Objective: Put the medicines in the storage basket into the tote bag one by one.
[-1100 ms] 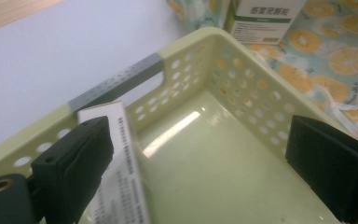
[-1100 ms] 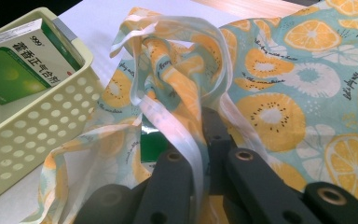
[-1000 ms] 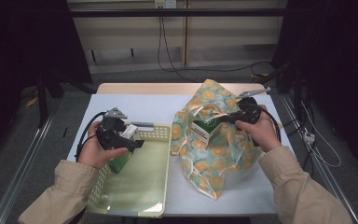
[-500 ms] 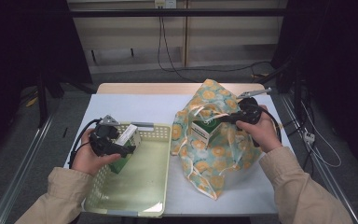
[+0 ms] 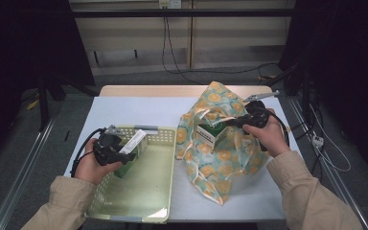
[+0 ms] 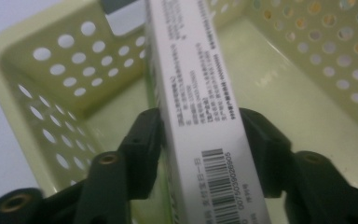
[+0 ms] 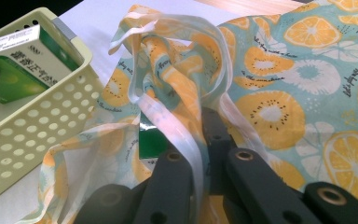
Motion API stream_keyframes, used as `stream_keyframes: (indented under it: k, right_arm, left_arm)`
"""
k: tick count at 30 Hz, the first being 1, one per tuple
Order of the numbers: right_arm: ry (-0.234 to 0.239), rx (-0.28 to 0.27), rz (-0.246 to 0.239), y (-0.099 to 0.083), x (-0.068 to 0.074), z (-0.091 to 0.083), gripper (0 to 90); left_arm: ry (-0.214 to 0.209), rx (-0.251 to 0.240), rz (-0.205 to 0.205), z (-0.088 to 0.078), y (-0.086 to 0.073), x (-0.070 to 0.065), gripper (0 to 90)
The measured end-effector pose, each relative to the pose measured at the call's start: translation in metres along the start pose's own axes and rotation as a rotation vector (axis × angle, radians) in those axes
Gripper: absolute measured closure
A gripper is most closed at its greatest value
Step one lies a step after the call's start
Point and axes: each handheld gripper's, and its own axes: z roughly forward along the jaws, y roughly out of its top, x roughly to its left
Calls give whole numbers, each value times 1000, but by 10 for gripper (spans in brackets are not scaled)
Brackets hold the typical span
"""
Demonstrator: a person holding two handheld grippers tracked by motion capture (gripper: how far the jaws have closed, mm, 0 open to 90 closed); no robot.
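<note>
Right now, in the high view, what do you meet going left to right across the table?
Left gripper holding a white and green box → pale green perforated basket → citrus-print fabric bag → right gripper pinching the bag's edge.

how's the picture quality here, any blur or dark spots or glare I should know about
High view: the table is evenly lit, the room around it nearly black. Left gripper view: the carton is sharp at the barcode and softer farther up, the basket blurred. Right gripper view: the fruit-print bag is fairly crisp, its white strap washed out.
</note>
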Motion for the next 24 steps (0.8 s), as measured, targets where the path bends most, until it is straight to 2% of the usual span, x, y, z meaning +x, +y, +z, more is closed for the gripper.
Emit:
stream_keyframes:
  k: [1,3,6,7,8,11,12,13,14,15,17,20,21,22,24]
  right_arm:
    - [1,-1,-1,0,0,0,894]
    - [1,-1,1,0,-1,0,894]
    - [1,-2,2,0,-1,-1,894]
    - [2,-3,3,0,-2,-1,894]
    - [2,-4,3,0,-2,-1,894]
    - [1,-2,5,0,-2,1,894]
    - [1,1,5,0,-1,1,894]
    - [0,1,0,0,-1,2,894]
    - [2,1,-1,0,0,3,894]
    - [4,2,1,0,0,4,894]
    - [3,4,-1,1,1,5,894]
    - [5,1,-1,2,1,5,894]
    - [4,1,-3,3,1,5,894]
    - [3,1,-4,3,1,5,894]
    - [2,-1,0,3,1,5,894]
  left_arm:
    - [11,-1,3,-1,0,0,582]
    - [-9,-9,-12,1,2,-2,620]
    - [-30,-14,6,5,7,-8,621]
    - [-65,-24,7,8,9,-11,621]
    - [-80,-31,20,11,12,-13,621]
    - [-96,-37,50,19,20,-21,608]
    - [-91,-32,48,22,22,-24,569]
    - [-85,-19,51,23,23,-26,467]
    - [-88,-11,55,23,23,-28,411]
    - [-90,-14,60,21,22,-28,399]
    - [-80,-14,41,17,18,-25,366]
    - [-78,8,12,12,9,-20,366]
    - [-94,21,2,11,6,-19,382]
    - [-82,30,5,12,4,-18,405]
    - [-92,45,4,13,3,-18,505]
